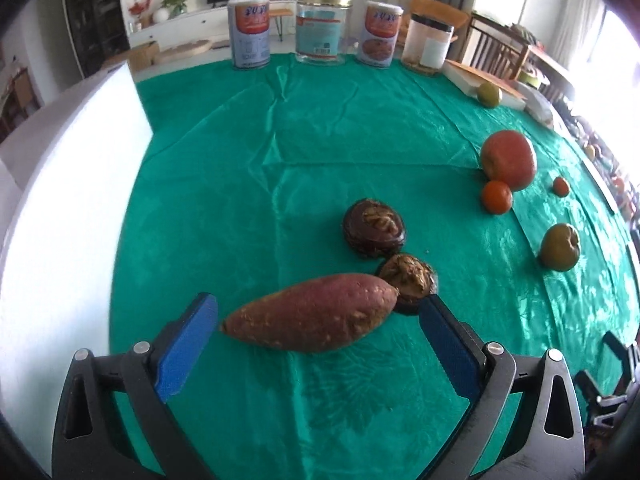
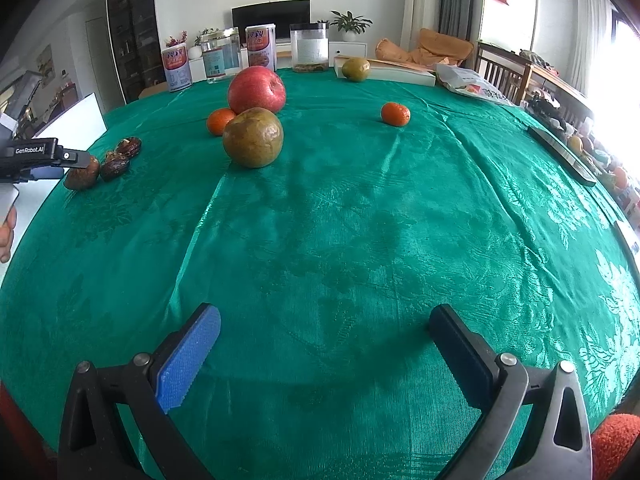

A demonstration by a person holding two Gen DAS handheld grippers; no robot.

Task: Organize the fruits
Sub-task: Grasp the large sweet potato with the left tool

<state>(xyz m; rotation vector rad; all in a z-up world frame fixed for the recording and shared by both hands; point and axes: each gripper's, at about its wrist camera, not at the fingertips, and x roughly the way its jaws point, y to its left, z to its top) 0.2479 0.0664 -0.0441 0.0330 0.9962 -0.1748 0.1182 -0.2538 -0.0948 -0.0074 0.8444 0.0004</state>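
A reddish sweet potato (image 1: 316, 312) lies on the green tablecloth between the open jaws of my left gripper (image 1: 318, 316), which does not touch it. Two dark brown shrivelled fruits (image 1: 374, 228) (image 1: 410, 282) sit just behind it. A red apple (image 1: 508, 160), two small oranges (image 1: 496, 197) (image 1: 561, 186) and a green-brown fruit (image 1: 560, 246) lie to the right. My right gripper (image 2: 324, 334) is open and empty over bare cloth, well short of the green-brown fruit (image 2: 253, 137), apple (image 2: 257, 90) and oranges (image 2: 219, 121) (image 2: 395, 114).
Several tins and jars (image 1: 320, 28) stand along the far edge. A white box (image 1: 68, 152) is on the left. Another green fruit (image 1: 489, 94) rests beside a flat white box (image 1: 480, 80) at the back right. The left gripper's body (image 2: 36, 156) shows in the right wrist view.
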